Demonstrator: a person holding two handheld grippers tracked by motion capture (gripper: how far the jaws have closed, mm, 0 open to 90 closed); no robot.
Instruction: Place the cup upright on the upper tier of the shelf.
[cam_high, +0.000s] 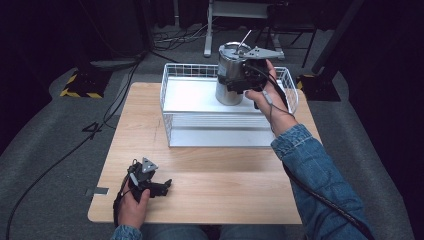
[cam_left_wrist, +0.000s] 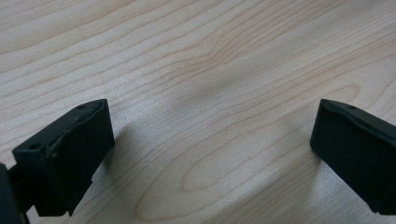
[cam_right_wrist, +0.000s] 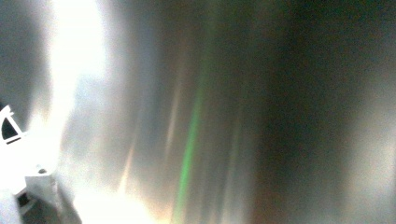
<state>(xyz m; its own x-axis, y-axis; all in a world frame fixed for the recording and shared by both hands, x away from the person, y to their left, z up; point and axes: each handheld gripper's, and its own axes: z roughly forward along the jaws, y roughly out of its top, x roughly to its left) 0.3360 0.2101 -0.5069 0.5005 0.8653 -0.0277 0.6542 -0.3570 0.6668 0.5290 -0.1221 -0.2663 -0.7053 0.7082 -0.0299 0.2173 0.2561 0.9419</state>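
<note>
- Step in hand, prob.: setting steel pot (cam_high: 231, 75) into white wire basket (cam_high: 172, 107) or lifting it out; can't tell which.
- Pot upright at basket's back right, base on or just above basket floor.
- R gripper (cam_high: 243, 70) clamped round pot's side, jaws pinching it; steel wall (cam_right_wrist: 196, 112) right up against its cam.
- L gripper (cam_high: 159, 187) idle on table (cam_left_wrist: 196, 60) near front edge, jaws spread wide, nothing btwn.
- Next: keep pot level, clear rim wires.

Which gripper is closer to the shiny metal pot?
Right. The right gripper is against the metal pot in the wire basket; the left gripper rests far away on the table's near edge.
</note>
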